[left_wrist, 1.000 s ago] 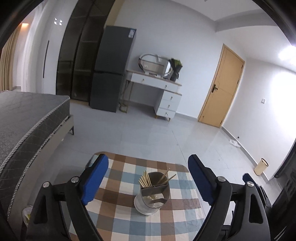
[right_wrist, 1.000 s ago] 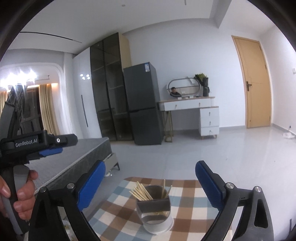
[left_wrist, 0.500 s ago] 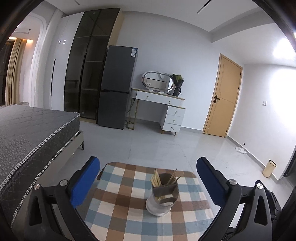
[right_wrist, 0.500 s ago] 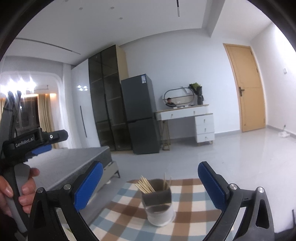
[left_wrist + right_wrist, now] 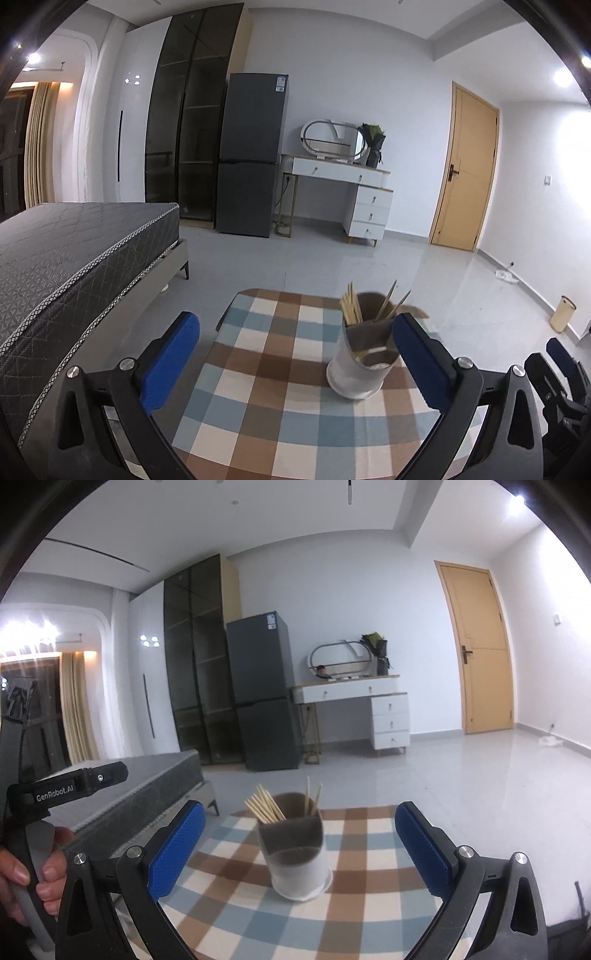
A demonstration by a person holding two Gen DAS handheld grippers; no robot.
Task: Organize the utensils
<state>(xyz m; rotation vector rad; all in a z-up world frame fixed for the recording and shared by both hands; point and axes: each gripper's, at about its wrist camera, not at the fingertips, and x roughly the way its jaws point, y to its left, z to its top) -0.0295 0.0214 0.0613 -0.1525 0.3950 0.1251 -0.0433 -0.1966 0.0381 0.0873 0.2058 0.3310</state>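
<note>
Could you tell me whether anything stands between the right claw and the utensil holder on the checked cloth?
Nothing visible does. The right claw is open, and the utensil holder stands upright ahead of it with only bare checked cloth between them.

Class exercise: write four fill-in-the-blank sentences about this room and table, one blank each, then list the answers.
1. The utensil holder stands on a ____ tablecloth.
2. The holder contains wooden ____.
3. Both hand-held grippers, left and right, have ____ pads.
4. Beside the white desk stands a dark ____.

Answers: checked; chopsticks; blue; fridge
</note>
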